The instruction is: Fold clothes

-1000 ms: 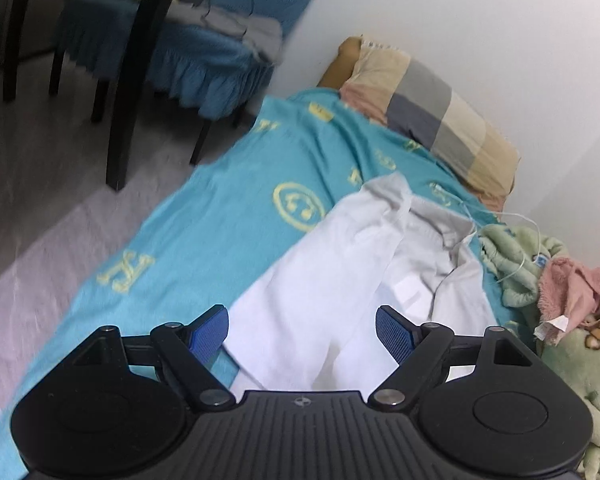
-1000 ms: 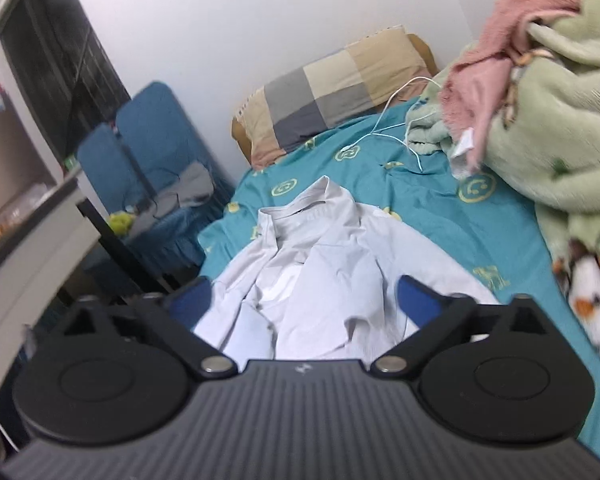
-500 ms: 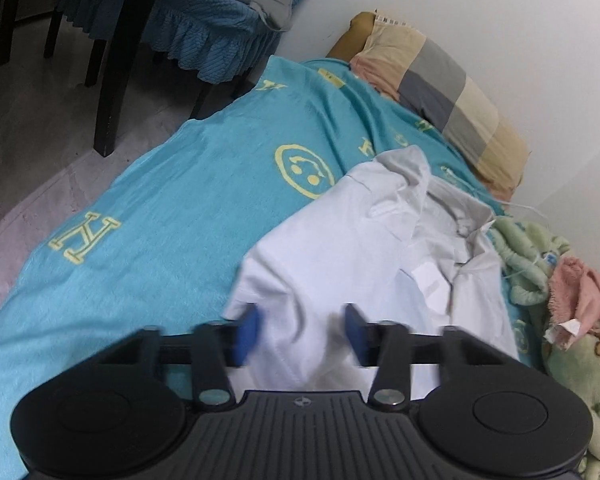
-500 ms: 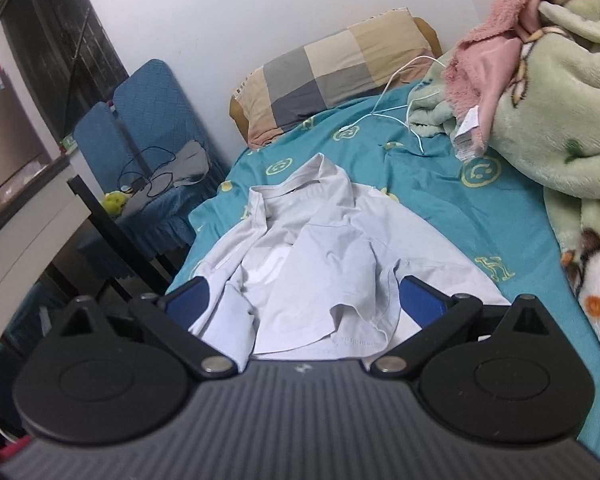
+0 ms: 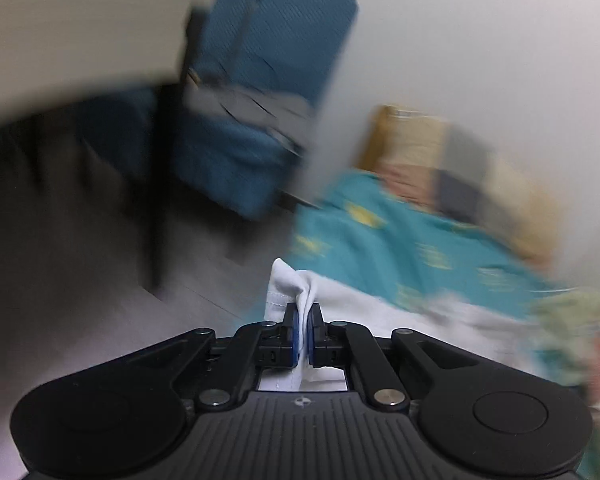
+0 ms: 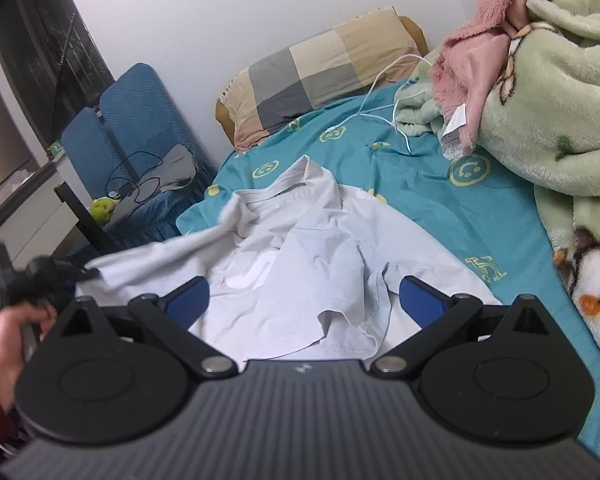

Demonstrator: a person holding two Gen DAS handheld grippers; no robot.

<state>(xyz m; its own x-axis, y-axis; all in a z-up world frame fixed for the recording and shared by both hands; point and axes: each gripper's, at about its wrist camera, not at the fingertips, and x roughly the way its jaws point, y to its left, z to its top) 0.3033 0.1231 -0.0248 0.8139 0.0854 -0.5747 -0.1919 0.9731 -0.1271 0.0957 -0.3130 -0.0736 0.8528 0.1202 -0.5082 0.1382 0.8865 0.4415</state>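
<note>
A small bedroom with a white wall, and a bed (image 6: 440, 208) under a turquoise sheet with yellow prints, is the place of the work. A checked pillow (image 6: 320, 76) lies at the head of the bed, a heap of green and pink blankets (image 6: 540, 80) is on the right side, and blue chairs (image 6: 132, 128) stand next to the bed.

The white shirt (image 6: 300, 264) lies crumpled in the middle of the sheet, with the collar toward the pillow. No fold is made yet, so I judge that the task is only at its beginning: the shirt must first be spread flat, then folded.

The left gripper (image 5: 302, 326) has its jaws pressed together on an edge of the shirt, and the cloth stands up in a small peak between the pads. In the right wrist view this side of the shirt is pulled out toward the left gripper, off the sheet. The right gripper (image 6: 304, 300) hovers over the near hem with jaws spread wide and holds nothing.

Half a second ago the left jaws were only partly closed above the shirt; now they pinch it, and the left view is blurred by fast motion. The right gripper has hardly moved.
</note>
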